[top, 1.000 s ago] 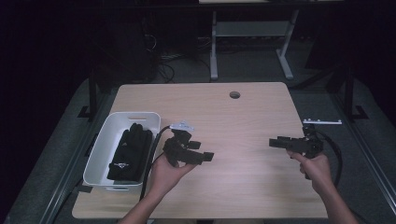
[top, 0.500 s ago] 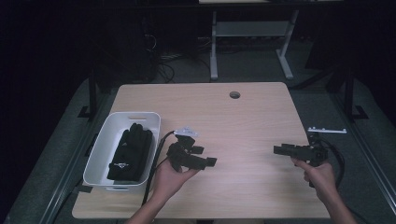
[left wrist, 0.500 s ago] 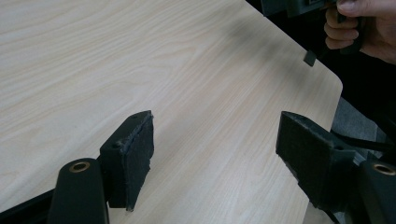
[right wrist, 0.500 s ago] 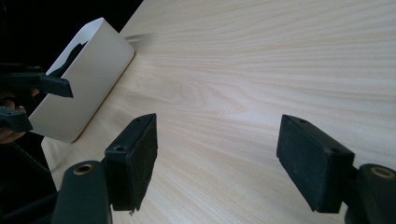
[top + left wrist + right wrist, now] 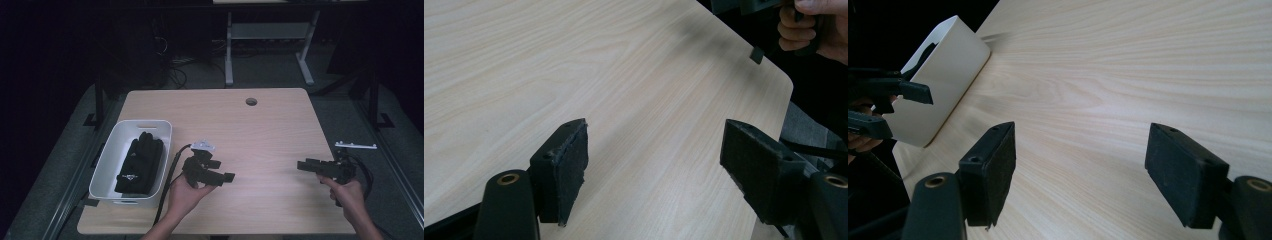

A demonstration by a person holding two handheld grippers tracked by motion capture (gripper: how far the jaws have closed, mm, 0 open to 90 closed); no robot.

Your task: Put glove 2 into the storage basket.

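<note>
A person's left hand holds my left gripper [image 5: 227, 176] just above the light wooden table [image 5: 225, 125], right of a white bin [image 5: 107, 165]. Its jaws point right and stand open with nothing between them [image 5: 654, 165]. My right gripper [image 5: 301, 165] hovers near the table's right edge, jaws pointing left, open and empty [image 5: 1080, 172]. A pair of black gloves [image 5: 141, 162] lies inside the bin. In the right gripper view the bin [image 5: 940, 80] stands far left with the left gripper [image 5: 883, 107] beside it. The left gripper view catches the right hand [image 5: 809, 25] at top right.
A round cable hole [image 5: 251, 101] sits near the table's far edge. A small grey bracket [image 5: 355, 145] lies off the right edge. White desk legs [image 5: 265, 35] stand in the dark beyond the table.
My right gripper has drifted toward the near right and a little lower. The left gripper has shifted slightly toward the near side.
</note>
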